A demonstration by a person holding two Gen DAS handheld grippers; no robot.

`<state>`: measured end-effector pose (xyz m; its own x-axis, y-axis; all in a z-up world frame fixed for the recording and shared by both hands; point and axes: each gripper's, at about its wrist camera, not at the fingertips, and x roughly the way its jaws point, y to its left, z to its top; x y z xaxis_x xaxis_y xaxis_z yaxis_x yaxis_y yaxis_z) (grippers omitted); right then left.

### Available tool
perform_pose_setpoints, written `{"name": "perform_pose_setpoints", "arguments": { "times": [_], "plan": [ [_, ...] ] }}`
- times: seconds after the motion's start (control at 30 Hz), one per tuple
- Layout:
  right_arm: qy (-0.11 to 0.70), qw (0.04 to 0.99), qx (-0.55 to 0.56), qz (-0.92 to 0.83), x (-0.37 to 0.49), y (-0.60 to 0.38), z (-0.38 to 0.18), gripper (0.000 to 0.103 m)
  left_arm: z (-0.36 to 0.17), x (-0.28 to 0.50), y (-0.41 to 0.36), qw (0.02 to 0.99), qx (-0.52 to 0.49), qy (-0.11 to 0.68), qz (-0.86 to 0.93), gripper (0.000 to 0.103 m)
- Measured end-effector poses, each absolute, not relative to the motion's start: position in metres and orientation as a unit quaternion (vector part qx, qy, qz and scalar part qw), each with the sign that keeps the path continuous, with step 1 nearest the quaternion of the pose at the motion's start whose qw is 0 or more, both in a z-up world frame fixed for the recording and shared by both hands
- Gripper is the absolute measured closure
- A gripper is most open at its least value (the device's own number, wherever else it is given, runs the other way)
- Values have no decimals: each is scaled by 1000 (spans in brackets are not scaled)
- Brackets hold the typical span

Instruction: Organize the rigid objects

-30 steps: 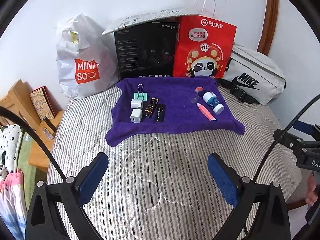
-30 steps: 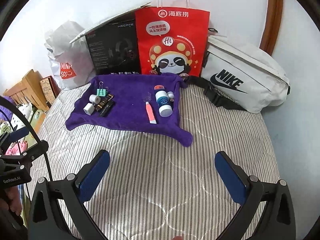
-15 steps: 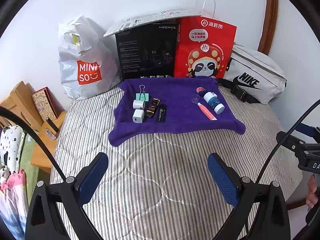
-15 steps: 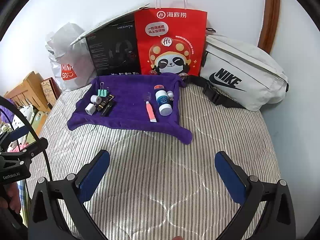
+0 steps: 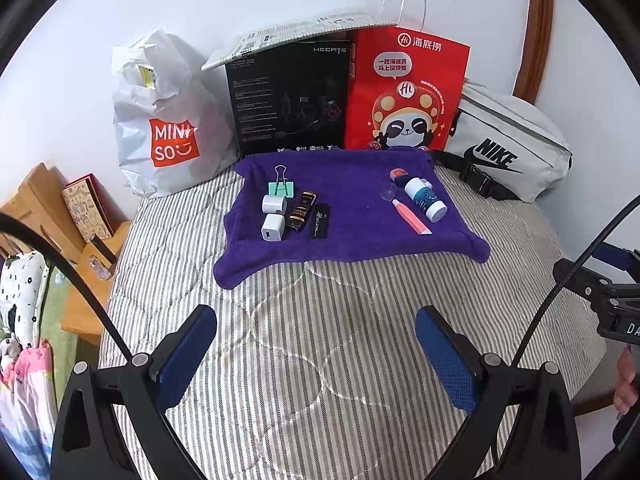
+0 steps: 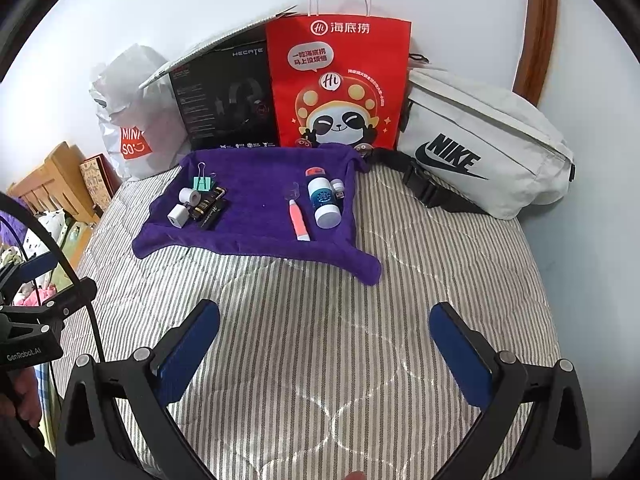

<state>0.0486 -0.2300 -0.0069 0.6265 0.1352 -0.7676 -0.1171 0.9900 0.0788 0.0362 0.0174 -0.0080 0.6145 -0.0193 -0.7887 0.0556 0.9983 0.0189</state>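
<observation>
A purple cloth (image 5: 352, 208) (image 6: 256, 196) lies on the striped bed. On its left side lie a green binder clip (image 5: 281, 188), two white chargers (image 5: 273, 227), a black-gold tube (image 5: 301, 211) and a black bar (image 5: 319, 220). On its right lie a pink pen (image 5: 412, 218) (image 6: 299, 222), a white bottle with a blue label (image 5: 425, 199) (image 6: 323, 202) and a small clear cap (image 5: 388, 191). My left gripper (image 5: 316, 344) and right gripper (image 6: 324, 344) are both open and empty, held above the bed well short of the cloth.
Behind the cloth stand a white Miniso bag (image 5: 164, 120), a black box (image 5: 288, 100), a red panda paper bag (image 5: 404, 92) and a white Nike pouch (image 5: 508, 148). A wooden stand (image 5: 48, 208) is left of the bed. The other gripper shows at each view's edge.
Both grippers have drawn back and risen slightly, so the cloth and objects look a little farther off. Nothing on the cloth has moved.
</observation>
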Motion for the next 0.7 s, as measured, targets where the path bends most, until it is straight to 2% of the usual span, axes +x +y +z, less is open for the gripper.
{"name": "perform_pose_setpoints", "arguments": {
  "times": [0.7],
  "plan": [
    [423, 904, 3, 67, 48, -228, -3, 0, -11, 38, 20, 897, 24, 442, -17, 3]
  ]
}}
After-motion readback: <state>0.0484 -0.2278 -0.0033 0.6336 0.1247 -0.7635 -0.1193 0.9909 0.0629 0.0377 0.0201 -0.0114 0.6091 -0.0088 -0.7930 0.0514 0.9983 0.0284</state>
